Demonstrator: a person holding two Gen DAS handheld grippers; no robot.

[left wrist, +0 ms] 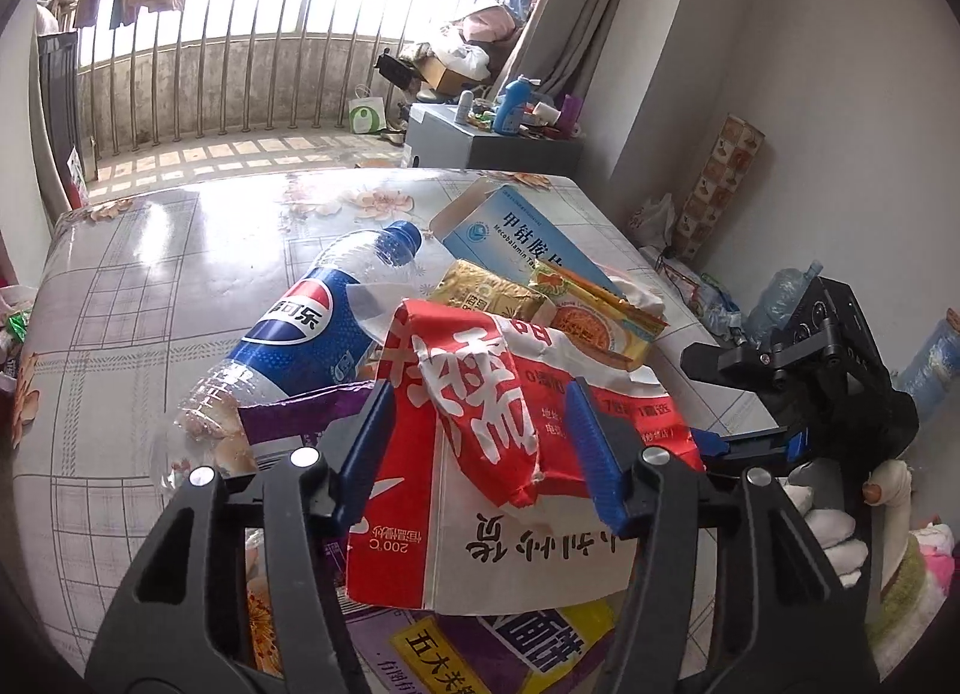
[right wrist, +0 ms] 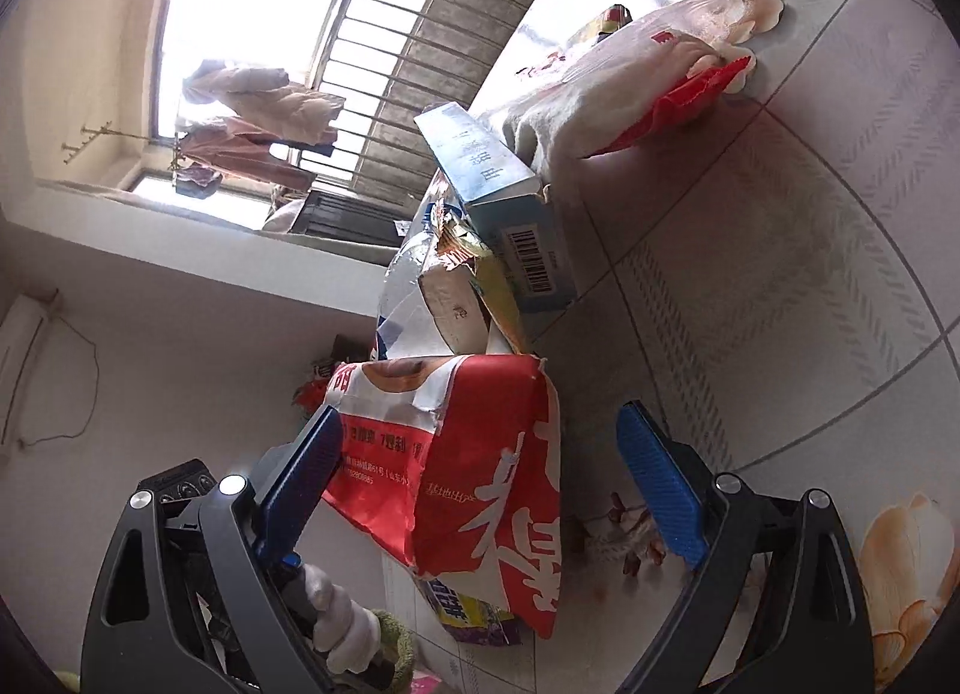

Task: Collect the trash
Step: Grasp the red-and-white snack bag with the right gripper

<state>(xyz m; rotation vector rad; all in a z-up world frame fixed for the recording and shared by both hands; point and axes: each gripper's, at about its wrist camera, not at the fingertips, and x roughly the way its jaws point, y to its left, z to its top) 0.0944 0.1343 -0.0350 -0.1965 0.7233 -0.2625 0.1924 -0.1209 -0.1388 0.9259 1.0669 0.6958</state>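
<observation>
A crumpled red and white paper bag point(left wrist: 480, 394) lies on top of a trash pile on the floral table point(left wrist: 150, 250). My left gripper point(left wrist: 483, 448) is half closed over it, and its blue pads press a raised fold of the bag. My right gripper point(right wrist: 480, 478) stands wide open around the same bag point(right wrist: 480, 454) from the right side, with its fingers point(left wrist: 750, 445) at the bag's edge. Behind the bag lie an empty Pepsi bottle point(left wrist: 300, 334), a blue medicine box point(left wrist: 528, 238), yellow noodle packets point(left wrist: 600, 316) and a purple wrapper point(left wrist: 300, 412).
A purple and yellow packet point(left wrist: 510, 652) lies under the bag. A clear plastic bag with a red part point(right wrist: 630, 94) rests further along the table. A grey cabinet point(left wrist: 492, 148) with bottles stands beyond, and clutter and a water jug point(left wrist: 786, 292) fill the floor at right. A white-gloved hand point(left wrist: 834, 532) holds the right gripper.
</observation>
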